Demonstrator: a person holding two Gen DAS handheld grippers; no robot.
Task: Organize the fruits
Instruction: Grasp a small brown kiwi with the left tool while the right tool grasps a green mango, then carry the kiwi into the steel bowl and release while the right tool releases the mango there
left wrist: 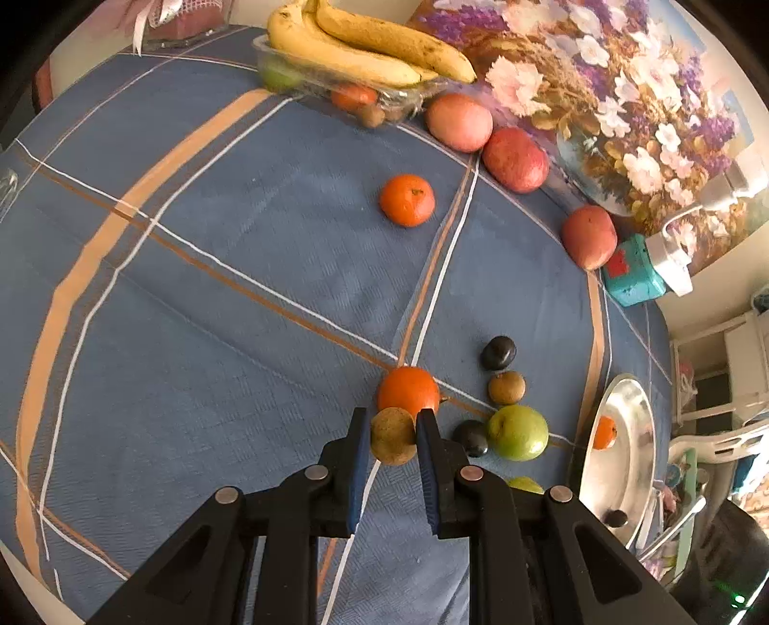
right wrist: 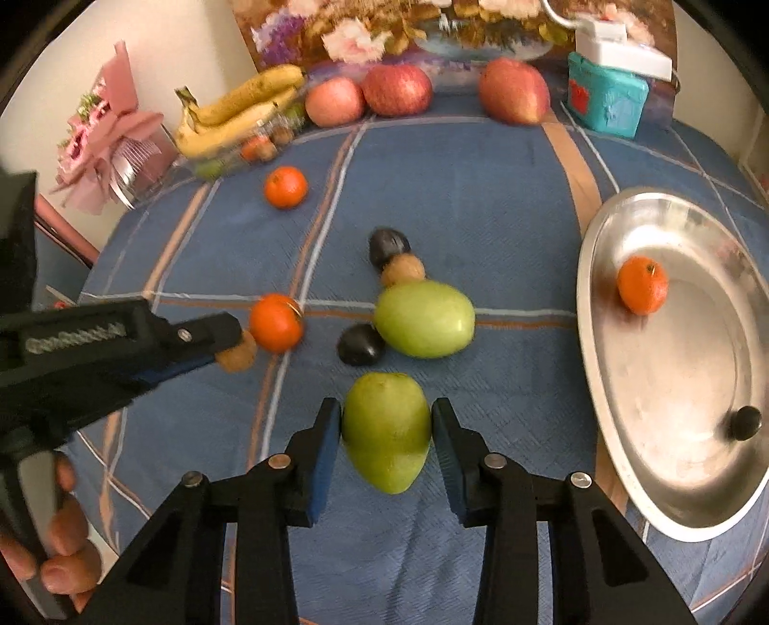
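My left gripper [left wrist: 391,423] is shut on a small brown fruit [left wrist: 393,436], held just above the blue cloth beside a mandarin [left wrist: 407,390]; the right wrist view shows the same grip [right wrist: 236,353] from the side. My right gripper [right wrist: 387,418] has both pads against a green pear-shaped fruit [right wrist: 387,432] lying on the cloth. Past it lie a green apple [right wrist: 424,318], two dark plums [right wrist: 360,344] [right wrist: 388,246] and another brown fruit [right wrist: 403,270]. The steel plate [right wrist: 673,384] at the right holds a mandarin [right wrist: 642,285] and a dark plum [right wrist: 746,422].
At the back, bananas [left wrist: 355,43] lie over a clear tray, with three red apples [left wrist: 459,121] and a teal box [left wrist: 634,274] along a flower painting. A lone mandarin [left wrist: 407,199] sits mid-table. A pink bouquet [right wrist: 105,139] stands far left. A person's hand [right wrist: 67,553] grips the left handle.
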